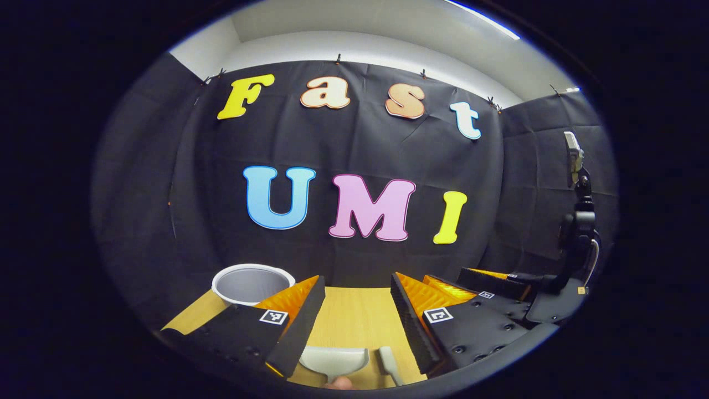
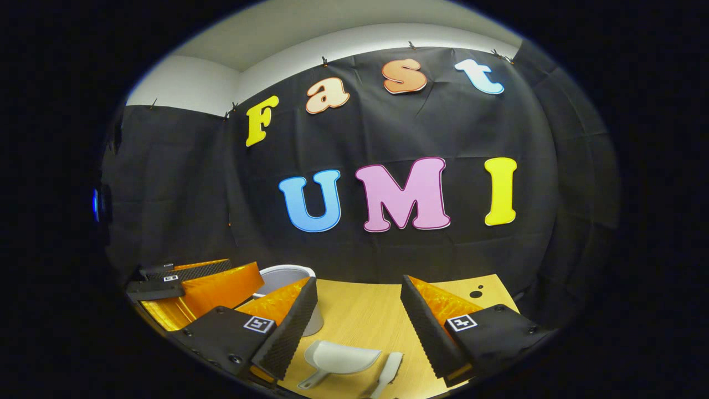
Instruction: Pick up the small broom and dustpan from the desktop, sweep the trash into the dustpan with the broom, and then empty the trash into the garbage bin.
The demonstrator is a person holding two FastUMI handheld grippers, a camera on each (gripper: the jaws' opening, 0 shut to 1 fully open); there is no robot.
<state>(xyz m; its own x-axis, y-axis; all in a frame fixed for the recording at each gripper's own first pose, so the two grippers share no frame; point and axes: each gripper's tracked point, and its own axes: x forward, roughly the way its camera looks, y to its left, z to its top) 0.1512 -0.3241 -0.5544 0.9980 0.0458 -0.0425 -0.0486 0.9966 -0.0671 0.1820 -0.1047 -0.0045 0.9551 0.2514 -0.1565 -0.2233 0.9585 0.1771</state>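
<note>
I had both grippers held above the near edge of the wooden desktop (image 2: pixel 365 316), facing the far cloth wall. In the left gripper view, the left gripper (image 1: pixel 354 310) stood with its fingers spread wide and nothing between them; bare desk showed through the gap. The right gripper (image 2: pixel 357 316), in the right gripper view, was likewise spread wide and held nothing.

The dustpan (image 2: pixel 338 357) lay on the desk near me, pale grey, its handle pointing toward the near left. The small broom (image 2: pixel 388 371) lay just beside it on the right, apart from it by a thin strip of wood, as far as I could tell. In the left gripper view I saw the same pair low between the fingers: dustpan (image 1: pixel 334 359) on the left, broom (image 1: pixel 388 363) on the right. Neither gripper touched either tool.

The garbage bin (image 1: pixel 252 284), grey with a white rim, stood upright at the far left of the desk, close to the wall. In the right gripper view the bin (image 2: pixel 279 277) sat partly behind the left finger.

I could not make out any trash on the desk. Two dark spots (image 2: pixel 477 291) marked the wood at the far right.
</note>
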